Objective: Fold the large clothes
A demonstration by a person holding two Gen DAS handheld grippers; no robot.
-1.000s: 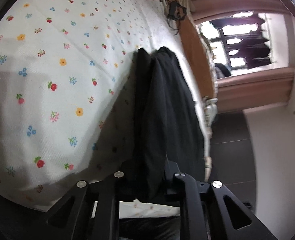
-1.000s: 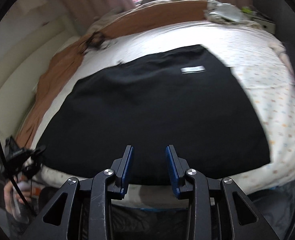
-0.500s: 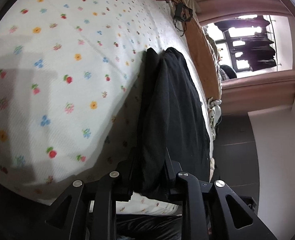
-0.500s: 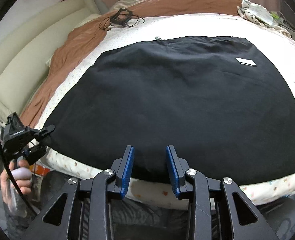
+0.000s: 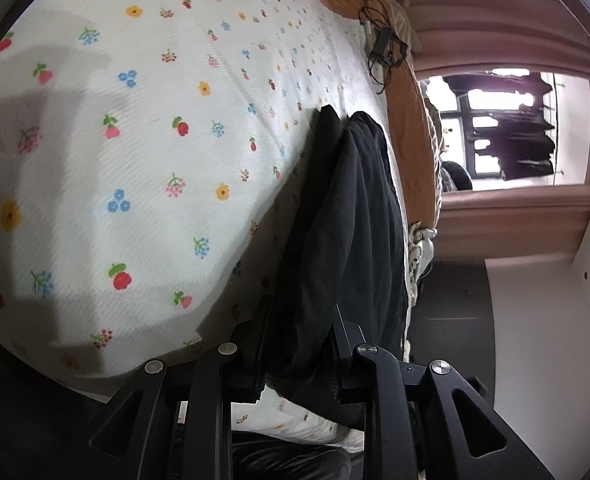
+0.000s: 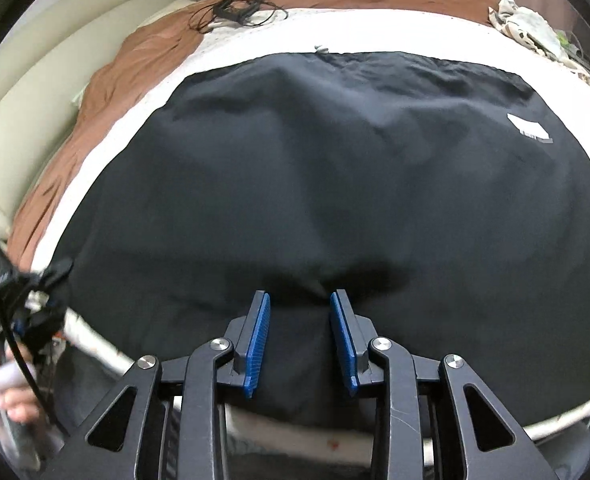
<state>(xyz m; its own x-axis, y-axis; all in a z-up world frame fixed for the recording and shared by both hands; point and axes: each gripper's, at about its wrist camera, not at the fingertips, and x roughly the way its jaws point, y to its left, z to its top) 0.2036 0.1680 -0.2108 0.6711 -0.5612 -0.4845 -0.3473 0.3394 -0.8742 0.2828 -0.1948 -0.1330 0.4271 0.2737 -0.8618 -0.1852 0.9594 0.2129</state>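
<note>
Grasp step: left gripper (image 5: pixel 299 344) clamped on black garment's (image 6: pixel 335 168) near-left edge on the floral bedsheet (image 5: pixel 135 140), right gripper (image 6: pixel 299 336) jaws parted astride near hem; closing looks next before lifting.

Ahead of your fingers spreads a bed under a white flower-printed sheet (image 5: pixel 143 128), a rust-brown blanket (image 6: pixel 135 60) beyond it, a cream padded headboard (image 6: pixel 55 64) left, and a bright window (image 5: pixel 507 132) framed by pink curtains (image 5: pixel 507 20) right.

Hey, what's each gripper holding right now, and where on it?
Left gripper pinches the black fabric garment at its near edge. Right gripper is open, its blue pads straddling that edge, gripping nothing.
</note>
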